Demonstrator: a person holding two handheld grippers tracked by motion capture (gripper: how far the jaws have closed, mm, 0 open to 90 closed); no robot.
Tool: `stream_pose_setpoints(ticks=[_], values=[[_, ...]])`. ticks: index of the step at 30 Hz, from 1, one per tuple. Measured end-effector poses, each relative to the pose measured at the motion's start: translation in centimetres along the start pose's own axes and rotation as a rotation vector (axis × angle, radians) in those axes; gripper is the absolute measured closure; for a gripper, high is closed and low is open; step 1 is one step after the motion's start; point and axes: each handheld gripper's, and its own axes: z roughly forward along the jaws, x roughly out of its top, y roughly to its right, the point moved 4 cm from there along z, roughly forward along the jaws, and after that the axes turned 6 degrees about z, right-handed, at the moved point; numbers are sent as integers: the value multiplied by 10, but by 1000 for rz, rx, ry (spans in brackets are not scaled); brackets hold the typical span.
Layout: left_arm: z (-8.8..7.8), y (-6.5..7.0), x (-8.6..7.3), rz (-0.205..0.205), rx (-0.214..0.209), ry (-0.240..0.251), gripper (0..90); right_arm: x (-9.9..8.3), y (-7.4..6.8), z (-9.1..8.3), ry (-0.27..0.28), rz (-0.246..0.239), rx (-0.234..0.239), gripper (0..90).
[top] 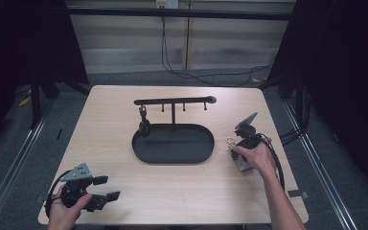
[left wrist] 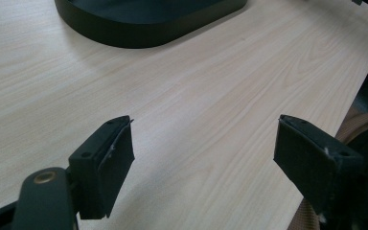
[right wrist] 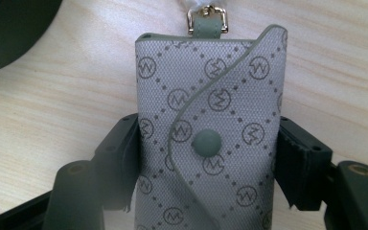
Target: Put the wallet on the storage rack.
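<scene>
Key pouch (right wrist: 211,139), grey with a printed monogram and a snap stud, lies on the pale surface (top: 124,191) right of the black oval tray (top: 173,158), and my right claw (right wrist: 206,158) is clenched on its two long sides. To do this well, I judge I should lift straight up, keeping the gold buckle (right wrist: 208,20) clear for one of the pegs on the rack (top: 175,101). My left claw (left wrist: 203,153) rests released near the front edge. The pouch's lower end is cut off, and the dark item already hanging from the rack (top: 143,125) is hard to make out.
</scene>
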Motion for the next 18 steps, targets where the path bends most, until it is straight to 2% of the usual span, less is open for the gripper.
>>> stream_pose_setpoints(ticks=[6,9,13,18], values=[[0,1,1,2,-5,3,210,-3,-1,-5,6,1,14,330],[0,1,0,-1,-10,0,210,-3,-4,-13,11,-17,13,330],[-1,1,0,3,-2,-1,210,0,-5,-25,34,-16,24,330],[0,-1,-1,-2,1,-4,210,2,-4,-31,42,-14,24,331]])
